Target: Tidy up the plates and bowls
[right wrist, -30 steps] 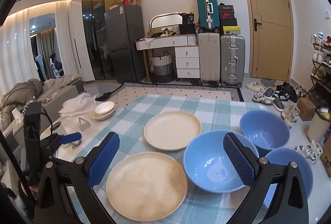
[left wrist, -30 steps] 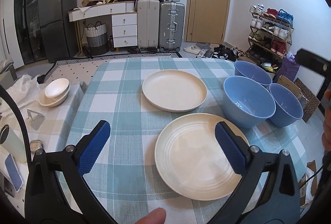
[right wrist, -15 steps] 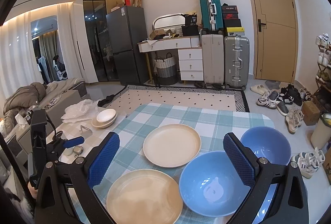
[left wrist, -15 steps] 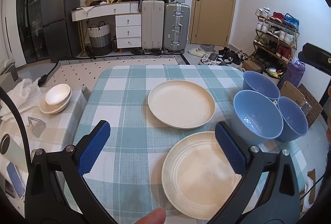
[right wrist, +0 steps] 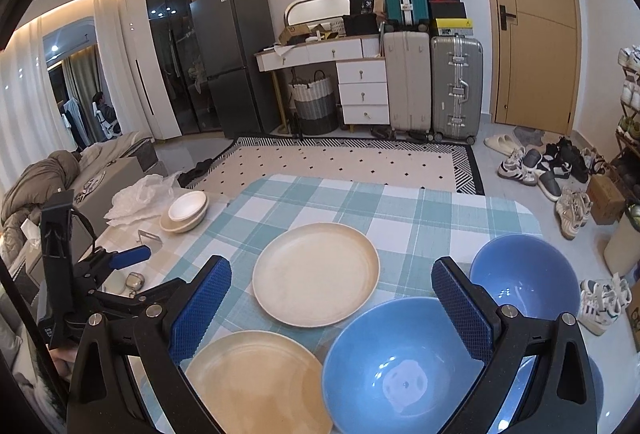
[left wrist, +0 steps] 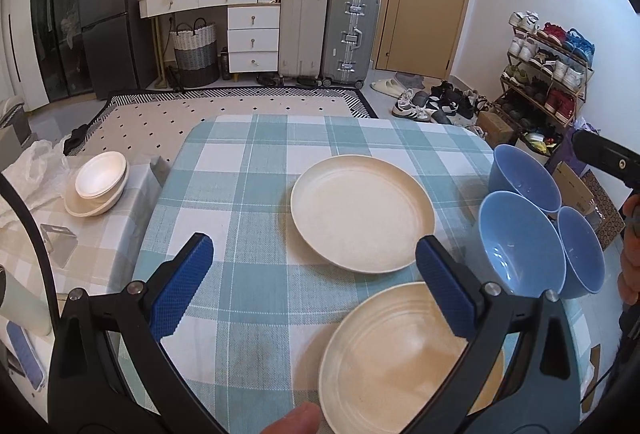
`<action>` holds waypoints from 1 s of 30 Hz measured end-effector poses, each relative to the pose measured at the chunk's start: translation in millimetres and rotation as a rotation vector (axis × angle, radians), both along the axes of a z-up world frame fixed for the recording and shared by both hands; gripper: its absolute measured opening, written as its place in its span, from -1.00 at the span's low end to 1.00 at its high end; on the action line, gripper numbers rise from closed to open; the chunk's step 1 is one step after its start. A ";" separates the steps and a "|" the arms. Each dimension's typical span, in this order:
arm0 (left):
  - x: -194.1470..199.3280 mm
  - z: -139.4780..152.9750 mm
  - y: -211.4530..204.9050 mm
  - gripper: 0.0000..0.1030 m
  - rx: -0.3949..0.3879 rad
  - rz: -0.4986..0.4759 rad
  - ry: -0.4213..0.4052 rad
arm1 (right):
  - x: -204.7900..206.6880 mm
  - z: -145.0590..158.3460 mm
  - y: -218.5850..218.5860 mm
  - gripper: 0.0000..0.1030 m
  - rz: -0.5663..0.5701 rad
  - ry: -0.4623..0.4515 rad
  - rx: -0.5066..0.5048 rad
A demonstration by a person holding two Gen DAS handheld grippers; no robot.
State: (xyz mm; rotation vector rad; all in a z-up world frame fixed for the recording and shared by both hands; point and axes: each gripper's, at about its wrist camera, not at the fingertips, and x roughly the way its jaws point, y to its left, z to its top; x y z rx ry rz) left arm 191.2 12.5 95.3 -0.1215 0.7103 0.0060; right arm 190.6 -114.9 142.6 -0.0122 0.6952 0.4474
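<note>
Two cream plates lie on the checked tablecloth: a far plate (left wrist: 362, 211) (right wrist: 316, 274) mid-table and a near plate (left wrist: 400, 358) (right wrist: 256, 382) by the front edge. Three blue bowls stand at the right: a middle bowl (left wrist: 516, 246) (right wrist: 396, 362), a far bowl (left wrist: 524, 177) (right wrist: 524, 278) and a near-right bowl (left wrist: 580, 250). My left gripper (left wrist: 312, 282) hangs open above the table, its right finger over the near plate. My right gripper (right wrist: 332, 310) is open too, high over the middle bowl and near plate. Nothing is between either pair of fingers.
A lower side table (left wrist: 100, 258) at the left carries stacked white bowls (left wrist: 98, 187) (right wrist: 186, 209), a plastic bag and small items. Beyond the table are a patterned rug (left wrist: 224, 109), suitcases, a drawer unit and shoes by a rack (left wrist: 548, 73).
Both grippers have drawn back and risen, so plates and bowls sit lower and farther in each view. Nothing on the table has moved; both stay open.
</note>
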 end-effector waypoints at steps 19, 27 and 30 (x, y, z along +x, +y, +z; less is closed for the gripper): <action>67.6 -13.1 20.5 0.96 -0.025 0.040 0.054 | 89.1 5.6 -9.2 0.98 -0.039 0.051 0.035; 93.0 -26.1 22.4 0.96 -0.035 0.042 0.090 | 121.8 -23.5 -4.9 0.98 -0.029 0.141 -0.014; 101.8 -33.6 21.3 0.96 -0.042 0.037 0.106 | 128.3 -35.8 -3.9 0.98 -0.030 0.169 -0.030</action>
